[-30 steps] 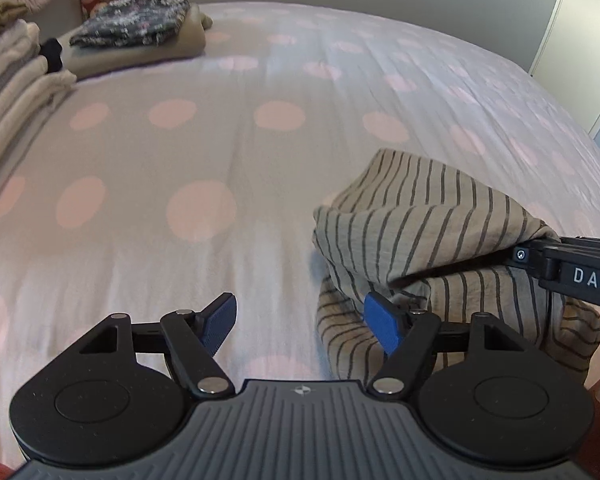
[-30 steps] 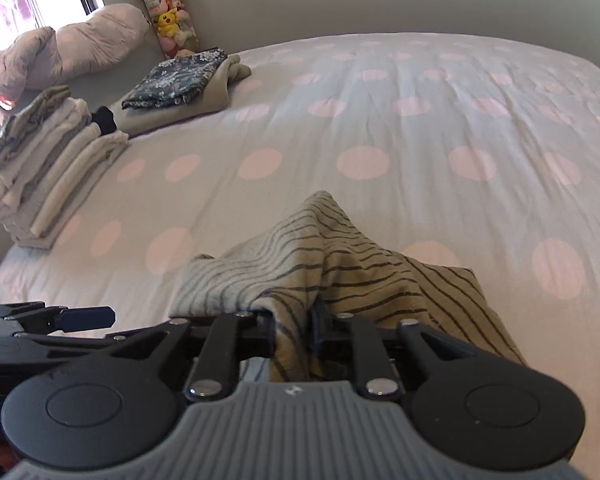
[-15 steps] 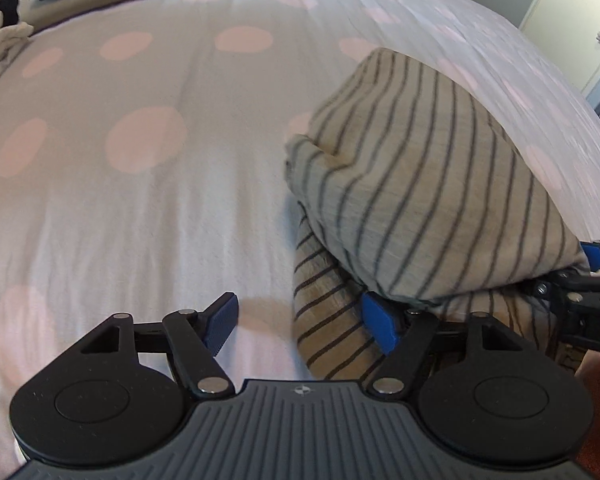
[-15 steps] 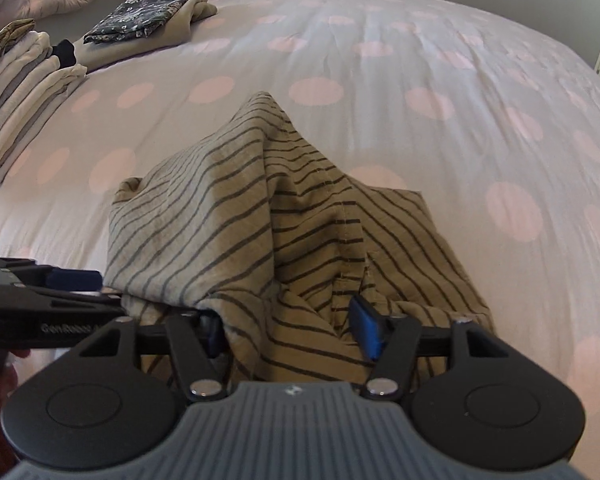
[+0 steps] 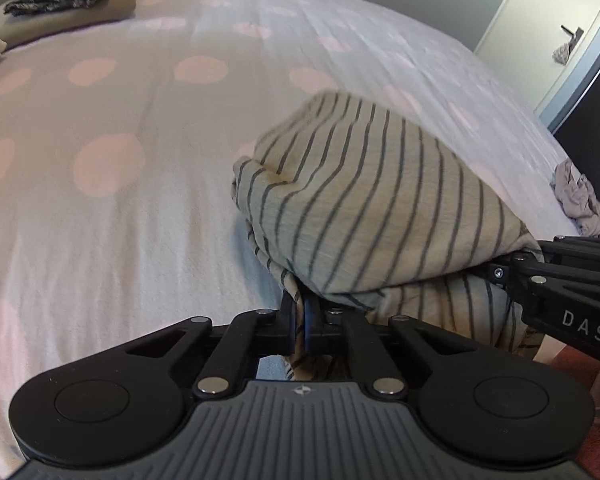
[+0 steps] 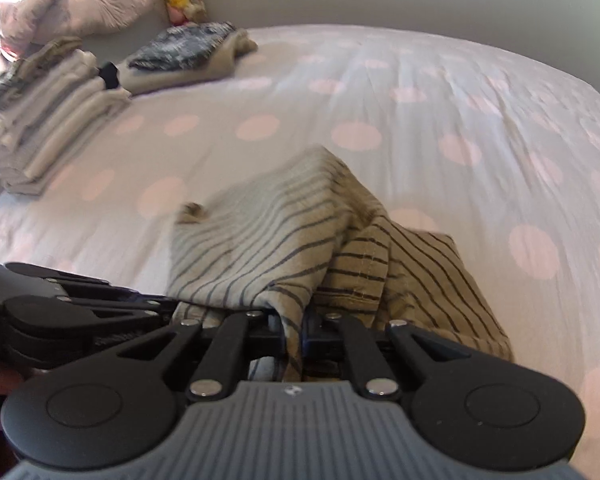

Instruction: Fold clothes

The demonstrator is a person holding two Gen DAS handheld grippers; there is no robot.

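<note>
A beige garment with dark stripes [image 5: 380,200] lies bunched on the polka-dot bed sheet [image 5: 120,200]. My left gripper [image 5: 299,320] is shut on its near left edge. My right gripper [image 6: 294,334] is shut on a fold of the same garment [image 6: 284,240] at its near edge. The right gripper also shows at the right of the left wrist view [image 5: 560,280], close beside the garment. The left gripper shows at the left of the right wrist view [image 6: 80,300].
A stack of folded pale clothes [image 6: 48,112] sits at the bed's far left. A folded dark patterned piece on a beige one [image 6: 184,56] lies behind it, with pillows [image 6: 80,8] beyond. A crumpled grey garment [image 5: 580,200] lies at the bed's right edge, near a door [image 5: 540,32].
My left gripper has shut on the garment's edge. My right gripper opened half a second ago and has shut on the garment again. Both views have shifted.
</note>
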